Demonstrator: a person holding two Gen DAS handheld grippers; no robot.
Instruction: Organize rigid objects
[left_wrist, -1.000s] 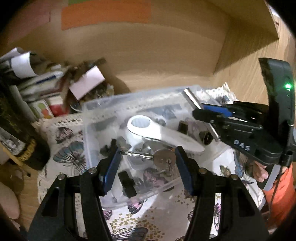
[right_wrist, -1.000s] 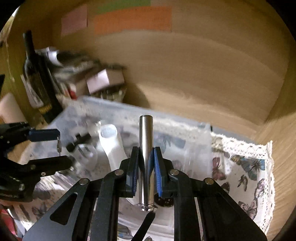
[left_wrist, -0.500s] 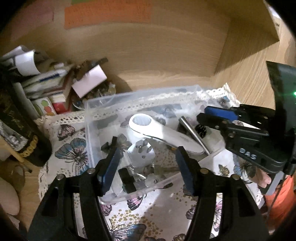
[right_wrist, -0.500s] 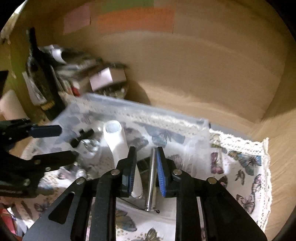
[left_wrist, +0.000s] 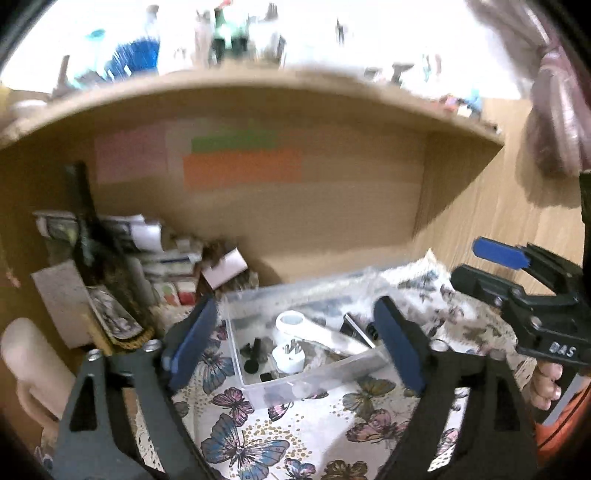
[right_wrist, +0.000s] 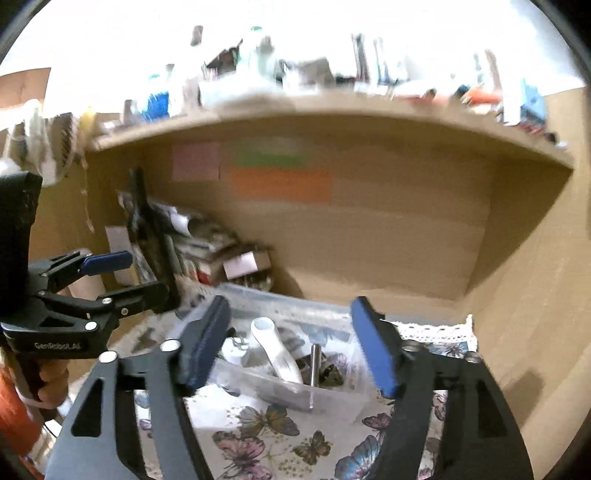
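Note:
A clear plastic bin (left_wrist: 310, 380) stands on a butterfly-print cloth inside a wooden shelf. In it lie a white handled tool (left_wrist: 314, 330), a white plug (left_wrist: 290, 356), small black parts (left_wrist: 255, 350) and a metal rod (right_wrist: 314, 363). The bin also shows in the right wrist view (right_wrist: 332, 402). My left gripper (left_wrist: 295, 343) is open and empty, held back in front of the bin. My right gripper (right_wrist: 291, 345) is open and empty, held back from the bin. Each gripper shows in the other's view, the right one (left_wrist: 495, 266) and the left one (right_wrist: 122, 275).
A dark bottle (left_wrist: 99, 266) and stacked boxes and papers (left_wrist: 166, 254) crowd the shelf's left side. The shelf's right wall (left_wrist: 498, 221) is close to the bin. An upper shelf (left_wrist: 258, 77) holds blurred bottles. Coloured notes (left_wrist: 240, 170) are stuck on the back panel.
The right gripper let the metal rod go into the bin and opened wide. The left gripper dropped the keys in the bin. Both grippers pulled back and tilted up.

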